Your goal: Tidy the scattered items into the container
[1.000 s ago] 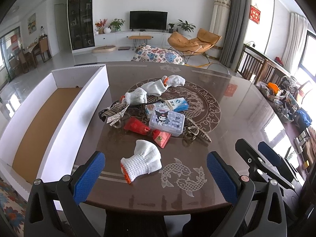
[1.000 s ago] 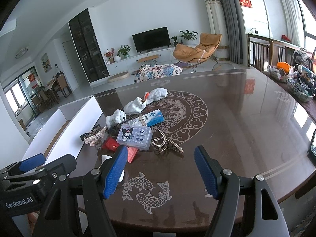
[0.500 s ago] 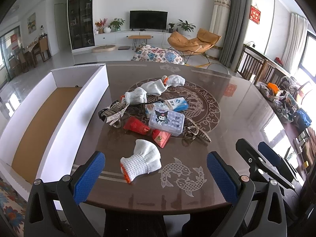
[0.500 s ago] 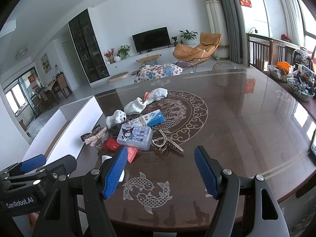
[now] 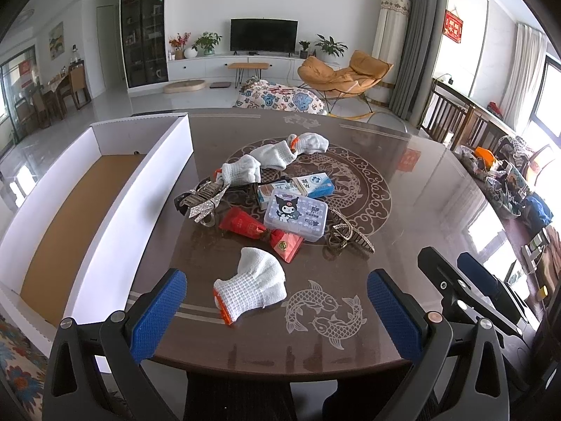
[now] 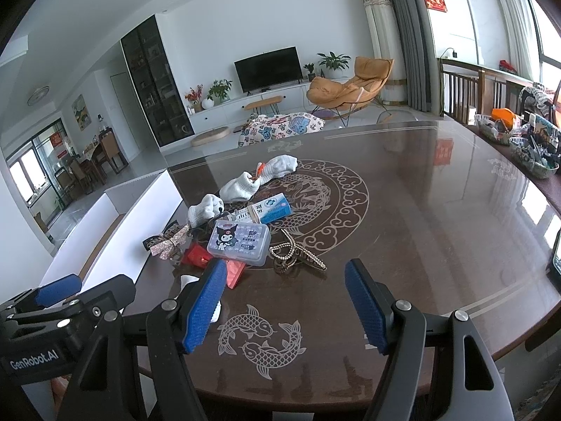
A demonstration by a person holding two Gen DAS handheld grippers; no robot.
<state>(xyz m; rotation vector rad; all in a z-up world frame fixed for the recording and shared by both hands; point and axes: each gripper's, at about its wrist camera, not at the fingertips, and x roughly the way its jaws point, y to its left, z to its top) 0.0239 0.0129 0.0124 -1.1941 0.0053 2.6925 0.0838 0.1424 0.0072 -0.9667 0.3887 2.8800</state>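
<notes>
Nothing is in your grip yet: from the left wrist view, your left gripper (image 5: 277,310) hangs with its blue pads spread wide and empty at the near edge of the table (image 5: 413,182), and the nearest white sock (image 5: 250,284) lies on the wood just ahead, between the pads. You can count four white socks here, two red packets (image 5: 242,222), one clear plastic case (image 5: 296,213) with a cartoon sticker, one blue and white carton (image 5: 310,186), one glittery bow (image 5: 203,201) and one brown hair clip (image 5: 350,240), all heaped together at the table's middle. The white box (image 5: 115,210) with its brown floor stands along the left edge of the table, nothing in it. Watch that soft sock: pinch only a fold and it may slip out over the gap before the box wall. From the right wrist view, your right gripper (image 6: 284,303) is likewise wide open and holding nothing, above the fish inlay, with the hair clip (image 6: 298,254) just beyond it. The case (image 6: 238,242) rests on a packet, so a careless reach could drag its neighbours along. Your two grippers sit close together, and they could knock each other.
</notes>
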